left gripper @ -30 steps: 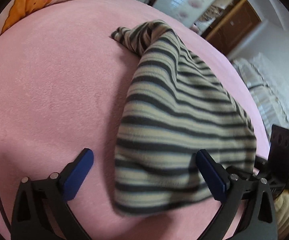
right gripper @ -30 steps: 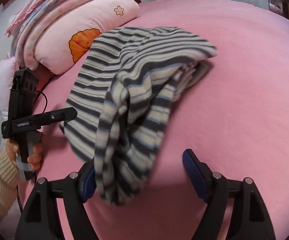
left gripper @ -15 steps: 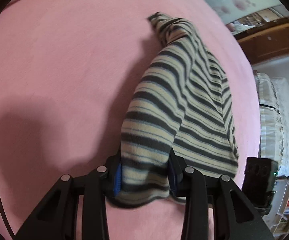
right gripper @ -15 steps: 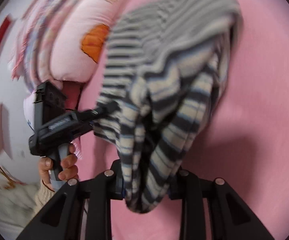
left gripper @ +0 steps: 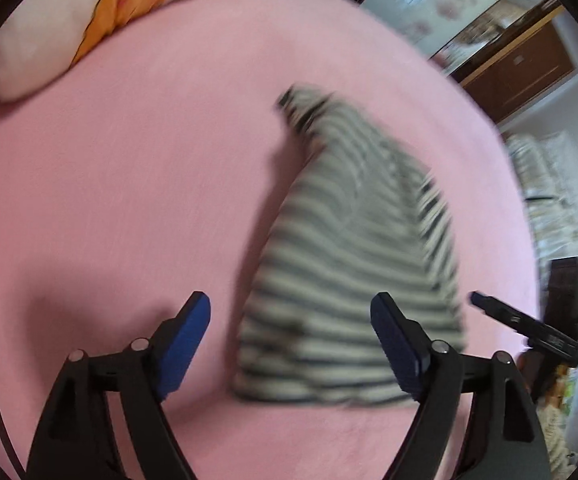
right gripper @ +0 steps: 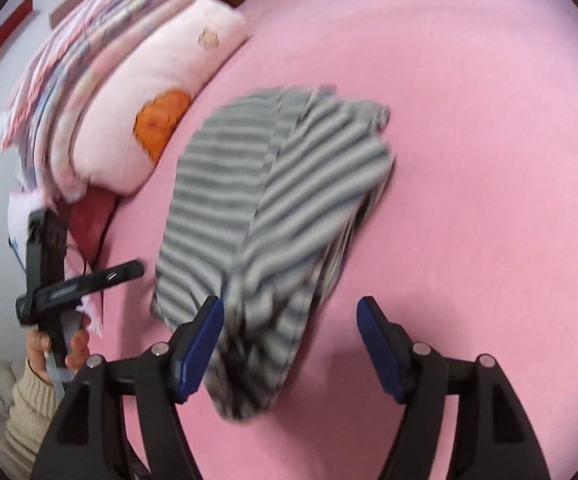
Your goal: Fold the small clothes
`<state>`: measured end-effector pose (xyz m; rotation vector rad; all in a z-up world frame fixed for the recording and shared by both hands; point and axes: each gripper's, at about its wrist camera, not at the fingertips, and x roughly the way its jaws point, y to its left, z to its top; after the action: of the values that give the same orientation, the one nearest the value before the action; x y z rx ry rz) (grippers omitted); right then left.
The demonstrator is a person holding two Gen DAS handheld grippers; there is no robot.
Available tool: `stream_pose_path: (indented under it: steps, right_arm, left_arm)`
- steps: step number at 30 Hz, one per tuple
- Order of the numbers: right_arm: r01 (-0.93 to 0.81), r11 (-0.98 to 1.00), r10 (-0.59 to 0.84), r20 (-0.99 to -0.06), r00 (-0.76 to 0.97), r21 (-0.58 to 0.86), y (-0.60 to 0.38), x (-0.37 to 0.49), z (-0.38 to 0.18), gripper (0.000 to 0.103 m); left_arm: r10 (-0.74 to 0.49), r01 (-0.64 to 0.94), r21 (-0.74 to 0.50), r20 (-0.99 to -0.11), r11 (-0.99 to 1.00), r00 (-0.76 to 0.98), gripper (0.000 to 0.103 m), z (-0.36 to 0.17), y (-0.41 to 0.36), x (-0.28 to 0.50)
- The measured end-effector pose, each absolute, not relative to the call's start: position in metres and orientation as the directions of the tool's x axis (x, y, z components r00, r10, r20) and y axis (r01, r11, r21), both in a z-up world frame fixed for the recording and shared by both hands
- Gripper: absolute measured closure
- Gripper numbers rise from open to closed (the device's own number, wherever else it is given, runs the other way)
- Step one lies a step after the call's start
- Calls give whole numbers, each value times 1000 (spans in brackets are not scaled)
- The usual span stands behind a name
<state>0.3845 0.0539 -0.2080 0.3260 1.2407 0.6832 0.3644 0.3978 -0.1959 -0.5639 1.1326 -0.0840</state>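
With both jaws just reopened wide and empty, the left gripper [left gripper: 290, 334] and right gripper [right gripper: 290, 334] leave the striped garment [right gripper: 273, 208] crumpled on the pink bed [right gripper: 489, 160]; I should flatten it first.

Left gripper [left gripper: 291, 340] low in the frame, blue fingers [left gripper: 185, 344] spread wide, just opened further, pressing on nothing. Striped garment [left gripper: 353, 264] lying blurred on the pink bed [left gripper: 129, 168], its near hem between the two fingers, the right finger overlapping its edge; whether touching, not possible to tell. Cloth narrowing to a point farther away. Pillow [left gripper: 89, 28] with orange print at the upper left, on the bed's far side. Right gripper [left gripper: 525, 326] at the right edge, beside the garment. Wooden cabinet [left gripper: 529, 72] behind, upper right.
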Motion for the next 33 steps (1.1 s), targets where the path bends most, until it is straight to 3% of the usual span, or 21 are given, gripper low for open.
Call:
stream_pose_path:
  steps: [4,13,18,20,21,22,23,24,25,26,30,33]
  right_arm:
    - [-254,775,629,-744,225,579,52,428,-212,28]
    - [-154,762,648,-740,181,629,65,503,-271,28]
    - [-154,681,732,-658,175,716,64,520,-286,28]
    - [-170,670,742,-648,172,722,69,527,-286,36]
    - [-193,667,745,-646,165,720,72,529,-285,53]
    - [-222,659,750,-647,133,719,78,531,-284,72]
    - [-245,654,753,-649,113,716,83,532,-282,81]
    - [-285,671,734,-668,124,684,88,530,-277,86]
    - [-334,697,704,-694,151,635,93,527,-270,88]
    - [-371,711,686,-706,176,598,96,524,-264,89]
    - [-465,768,613,-716,334,440,107,510,-238,91]
    - [-451,820,534,-753,384,352,118,512,-245,91]
  left_arm:
    - [-346,-172,-476,-802,863,487,14,-185,392,414]
    - [-391,-147,-482,-826,864,406,14,-232,378,525]
    - [-467,-162,-578,-768,799,438,14,-249,378,558]
    - [-465,-158,-589,-751,792,469,16,-248,375,567]
    - [-458,-153,-587,-746,795,483,17,-245,372,570]
    - [-452,-139,-581,-742,802,496,23,-242,369,572]
    - [-435,-124,-563,-743,817,509,39,-238,365,573]
    - [-412,-100,-534,-746,839,524,49,-232,361,574]
    - [-386,-69,-493,-754,867,531,70,-227,356,577]
    - [-368,-47,-461,-762,886,533,79,-223,352,578]
    - [-277,-20,-347,-781,938,560,83,-212,344,582]
    - [-178,-117,-287,-815,951,551,82,-228,349,588]
